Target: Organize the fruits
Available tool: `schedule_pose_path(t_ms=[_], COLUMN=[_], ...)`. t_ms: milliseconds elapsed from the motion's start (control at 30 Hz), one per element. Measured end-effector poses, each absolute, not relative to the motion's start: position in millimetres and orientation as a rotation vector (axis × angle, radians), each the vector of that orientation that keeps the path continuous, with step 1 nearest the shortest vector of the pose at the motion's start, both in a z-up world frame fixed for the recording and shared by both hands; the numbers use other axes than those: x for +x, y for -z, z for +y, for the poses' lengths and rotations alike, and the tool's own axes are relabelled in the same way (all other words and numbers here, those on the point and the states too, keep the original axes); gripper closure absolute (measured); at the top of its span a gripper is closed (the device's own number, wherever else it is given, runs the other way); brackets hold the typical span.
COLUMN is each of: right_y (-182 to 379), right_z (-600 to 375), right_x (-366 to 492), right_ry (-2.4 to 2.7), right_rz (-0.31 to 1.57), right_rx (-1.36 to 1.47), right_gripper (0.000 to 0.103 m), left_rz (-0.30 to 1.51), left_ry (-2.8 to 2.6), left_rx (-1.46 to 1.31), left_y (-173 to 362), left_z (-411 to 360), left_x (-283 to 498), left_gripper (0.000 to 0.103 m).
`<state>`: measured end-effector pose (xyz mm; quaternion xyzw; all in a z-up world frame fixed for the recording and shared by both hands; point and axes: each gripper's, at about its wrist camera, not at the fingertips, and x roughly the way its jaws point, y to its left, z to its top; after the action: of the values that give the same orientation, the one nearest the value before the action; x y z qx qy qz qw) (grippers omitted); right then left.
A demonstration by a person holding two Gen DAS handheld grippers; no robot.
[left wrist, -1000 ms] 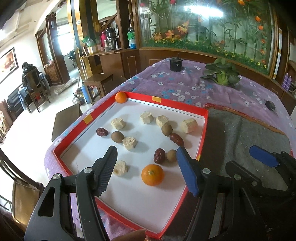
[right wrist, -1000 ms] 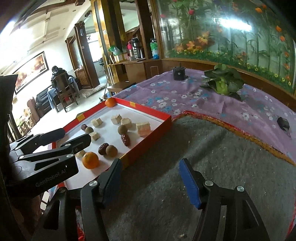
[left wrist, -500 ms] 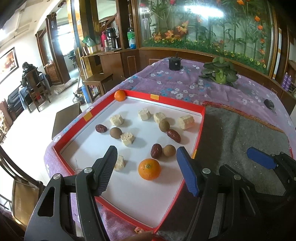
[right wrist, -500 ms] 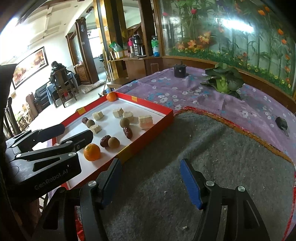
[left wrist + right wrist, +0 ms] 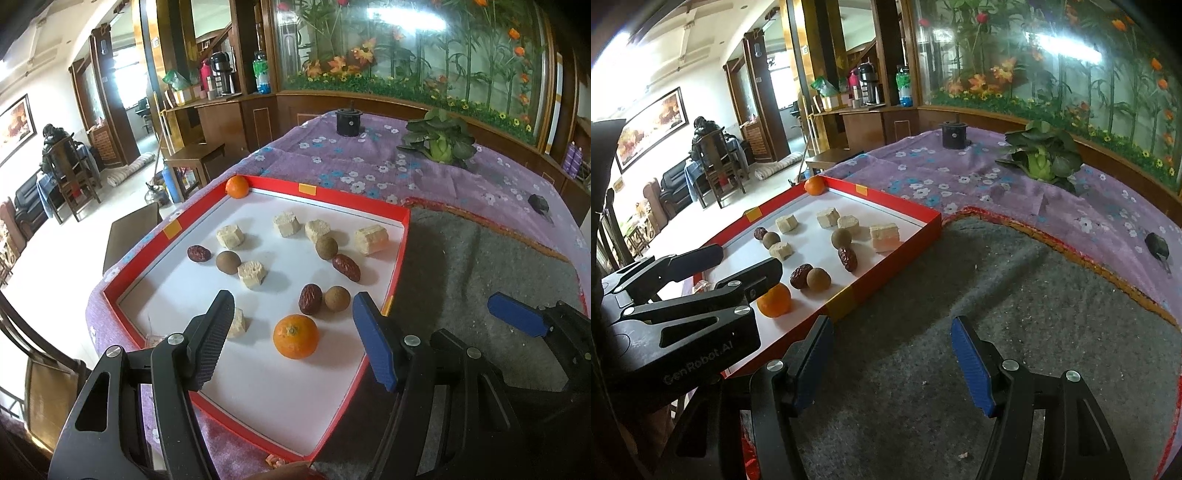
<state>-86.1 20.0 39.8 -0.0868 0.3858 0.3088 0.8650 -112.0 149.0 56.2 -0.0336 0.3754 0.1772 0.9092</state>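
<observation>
A red-rimmed white tray point(image 5: 398, 258) holds an orange point(image 5: 295, 336) near its front. A second orange point(image 5: 237, 187) sits in the far corner. Several pale sugarcane chunks point(image 5: 370, 240), red dates point(image 5: 310, 298) and brown longans point(image 5: 337, 298) lie scattered between them. My left gripper point(image 5: 295, 336) hovers open over the tray's near part, with the front orange seen between its fingers but untouched. My right gripper point(image 5: 892, 354) stands open above the grey mat point(image 5: 997, 314), right of the tray point(image 5: 886, 273), holding nothing. The left gripper's body point(image 5: 683, 306) shows at the left of the right wrist view.
The table wears a purple flowered cloth point(image 5: 351, 166). A leafy green vegetable point(image 5: 439, 142), a black cylinder point(image 5: 349, 122) and a small black object point(image 5: 538, 203) lie on it farther back. The table edge drops to the floor on the left; a person sits far off.
Both views have shifted slightly, with the tray sitting a little farther ahead than a second ago. No fruit has moved. Both grippers stay open.
</observation>
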Motion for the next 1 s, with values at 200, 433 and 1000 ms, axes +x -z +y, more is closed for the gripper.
schedule_pose_path(t_ms=[200,433,1000], right_y=[-40,-38,-34], right_z=[23,27,21], right_x=[-84,-81,-74], right_ry=[-0.648,-0.653,-0.654], right_rz=[0.813,0.826,0.842], right_rx=[-0.19,-0.197,-0.18], right_gripper=[0.039,0.039,0.039], left_rz=[0.775,0.779,0.771], left_ry=[-0.37,-0.375,-0.402], left_rx=[-0.078,-0.082,-0.062], left_y=[-57,-57,-54], left_z=[154,158,154], left_x=[-109,-107,-104], left_gripper=[0.036,0.036,0.036])
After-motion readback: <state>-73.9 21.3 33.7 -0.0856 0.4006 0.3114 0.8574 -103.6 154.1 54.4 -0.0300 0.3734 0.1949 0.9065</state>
